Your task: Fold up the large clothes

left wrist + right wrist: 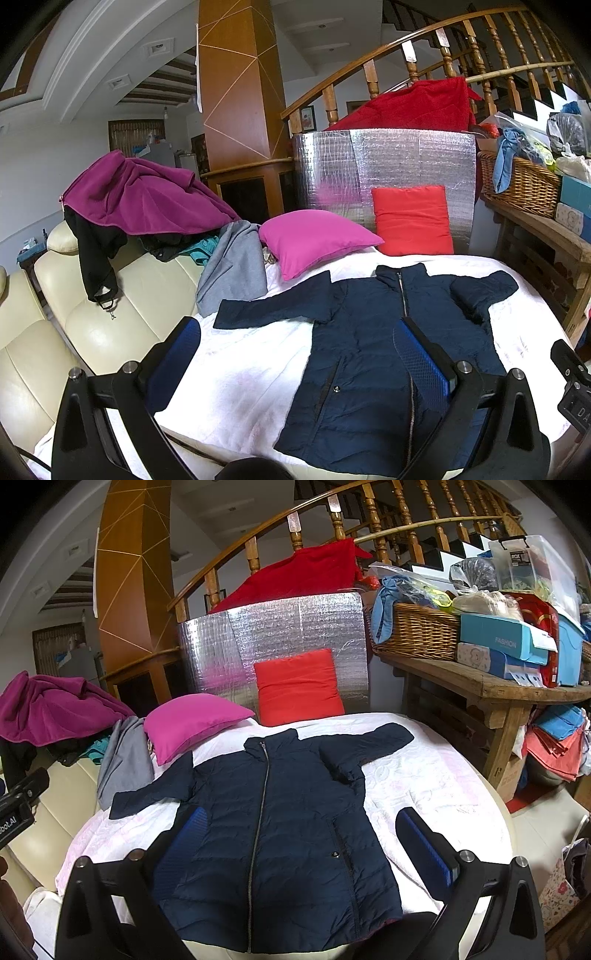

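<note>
While both wrist views take in the dark navy quilted zip-front jacket point(373, 354), each adds something of its own. Left wrist view only: cream leather sofa point(92, 332) alongside, with a magenta fleece garment point(140, 199) heaped on its back and a black sleeve hanging down. Right wrist view only: worn wooden bench point(480, 679) in full, stacked boxes, folded coral and blue cloth below it.

Jacket lies flat, front up, zipped, on a white quilted cover point(424, 775). Long axis runs away from the cameras: hem near, collar far, toward a bright pink square cushion point(192, 727) and a red-orange cushion point(299, 686) leaning on a silver foil panel point(277, 627). One sleeve spread out toward the sofa; the other bent near the bench side. Grey garment point(232, 266) drapes beside the pink cushion.

Left gripper point(299, 354): blue-padded fingers spread wide, empty, above the hem, one finger over the zip line. Right gripper point(299, 838): fingers wide apart, empty, straddling the jacket's lower half.

Writing: "FASHION" on a teal cardboard box point(506, 638); "ROX" on a clear plastic bin point(524, 561); "bot.AI", partly cut off, on the other gripper at the right view's edge. Woven wicker basket point(417, 631) sits beside the boxes.
</note>
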Motion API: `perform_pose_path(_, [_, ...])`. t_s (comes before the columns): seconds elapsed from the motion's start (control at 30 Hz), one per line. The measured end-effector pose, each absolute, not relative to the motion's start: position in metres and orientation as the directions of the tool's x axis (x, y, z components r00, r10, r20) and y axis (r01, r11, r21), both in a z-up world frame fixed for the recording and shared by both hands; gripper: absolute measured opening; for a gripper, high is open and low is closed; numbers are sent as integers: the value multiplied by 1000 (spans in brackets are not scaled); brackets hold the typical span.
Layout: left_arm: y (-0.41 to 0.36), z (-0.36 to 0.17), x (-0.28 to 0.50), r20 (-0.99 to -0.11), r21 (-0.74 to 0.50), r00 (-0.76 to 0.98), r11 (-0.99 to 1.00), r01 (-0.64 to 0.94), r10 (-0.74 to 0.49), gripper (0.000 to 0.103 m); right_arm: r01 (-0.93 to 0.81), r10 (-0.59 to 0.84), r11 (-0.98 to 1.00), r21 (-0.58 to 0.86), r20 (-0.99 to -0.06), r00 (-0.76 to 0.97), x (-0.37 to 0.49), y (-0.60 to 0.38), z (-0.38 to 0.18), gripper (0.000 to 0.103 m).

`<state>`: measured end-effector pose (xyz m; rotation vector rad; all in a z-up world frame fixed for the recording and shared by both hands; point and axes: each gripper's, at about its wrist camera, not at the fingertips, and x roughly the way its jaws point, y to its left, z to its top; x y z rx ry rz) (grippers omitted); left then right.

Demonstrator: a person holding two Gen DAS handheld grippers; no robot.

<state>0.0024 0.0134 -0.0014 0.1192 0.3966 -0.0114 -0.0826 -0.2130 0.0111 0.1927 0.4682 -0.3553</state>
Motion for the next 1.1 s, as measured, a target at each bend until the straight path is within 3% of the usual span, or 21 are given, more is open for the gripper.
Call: perform_pose_path(1.1, [12,-8,6,-400,117,916,993,35,15,103,387,-294,917,98,-488,822,-76,-215,4,103])
